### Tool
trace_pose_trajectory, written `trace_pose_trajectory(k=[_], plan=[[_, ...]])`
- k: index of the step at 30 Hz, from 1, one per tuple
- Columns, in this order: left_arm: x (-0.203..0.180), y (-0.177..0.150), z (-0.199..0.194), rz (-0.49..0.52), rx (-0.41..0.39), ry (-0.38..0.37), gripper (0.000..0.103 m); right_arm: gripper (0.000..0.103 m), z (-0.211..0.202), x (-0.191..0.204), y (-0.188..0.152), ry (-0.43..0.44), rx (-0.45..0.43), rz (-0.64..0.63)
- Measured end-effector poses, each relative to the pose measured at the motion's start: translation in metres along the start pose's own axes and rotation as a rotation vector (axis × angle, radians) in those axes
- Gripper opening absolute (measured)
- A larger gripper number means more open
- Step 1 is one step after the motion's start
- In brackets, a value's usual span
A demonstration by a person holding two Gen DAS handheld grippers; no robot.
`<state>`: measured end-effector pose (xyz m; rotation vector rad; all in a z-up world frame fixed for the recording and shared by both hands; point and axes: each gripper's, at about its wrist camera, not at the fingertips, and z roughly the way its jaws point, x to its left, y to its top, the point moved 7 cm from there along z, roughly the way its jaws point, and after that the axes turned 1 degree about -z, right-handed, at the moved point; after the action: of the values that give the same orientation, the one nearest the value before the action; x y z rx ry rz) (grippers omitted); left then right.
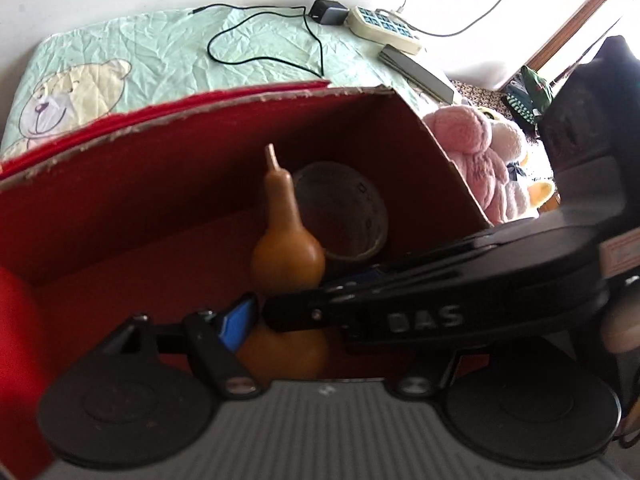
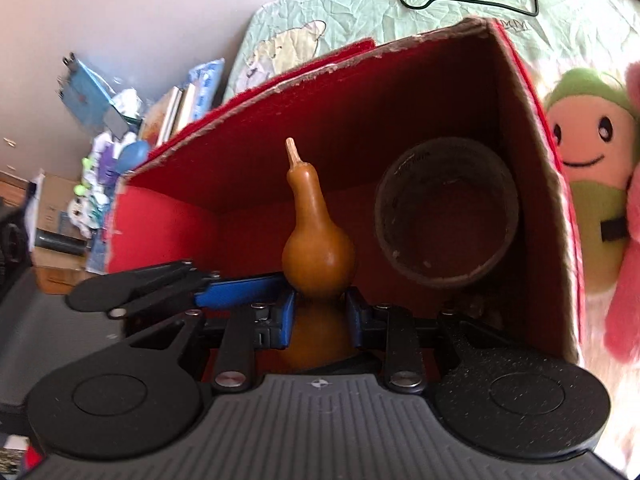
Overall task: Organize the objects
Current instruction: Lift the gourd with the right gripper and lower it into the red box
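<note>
while the right gripper pinches the smooth tan double-bulbed gourd at its waist inside the red felt-lined box, placing is underway; next, lower and release. left gripper's opening: cannot tell.

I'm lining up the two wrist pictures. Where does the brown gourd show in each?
Left wrist: gourd at centre, partly behind the crossing black gripper arm.
Right wrist: gourd at centre, waist between the right gripper fingers.
Shared landmark: tape roll, to the gourd's right inside the red box.
</note>
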<state>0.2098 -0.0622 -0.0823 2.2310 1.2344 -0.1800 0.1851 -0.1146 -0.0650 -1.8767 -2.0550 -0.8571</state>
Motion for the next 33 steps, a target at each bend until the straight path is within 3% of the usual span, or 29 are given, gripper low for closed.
trace_pose_trajectory(k=[3,9,15,22,26,33], plan=[[0.003,-0.001,0.003,-0.005,0.015,0.033,0.076,0.025,0.008,-0.002,0.003,-0.022,0.004,-0.015],[0.004,-0.003,-0.002,0.013,0.011,0.025,0.079,0.024,0.007,-0.004,0.010,-0.042,0.016,-0.026],[0.009,-0.010,-0.010,0.091,0.001,0.153,0.082,0.027,0.011,-0.007,0.013,-0.013,0.046,-0.003],[0.037,-0.015,-0.024,0.081,-0.012,0.298,0.085,0.028,0.012,0.003,0.012,-0.042,0.116,-0.120],[0.048,-0.014,-0.026,0.017,-0.014,0.281,0.085,0.028,0.001,0.002,0.010,-0.065,0.166,-0.190],[0.047,-0.013,-0.021,0.036,-0.001,0.310,0.086,0.028,0.001,-0.010,0.006,-0.142,0.270,-0.236]])
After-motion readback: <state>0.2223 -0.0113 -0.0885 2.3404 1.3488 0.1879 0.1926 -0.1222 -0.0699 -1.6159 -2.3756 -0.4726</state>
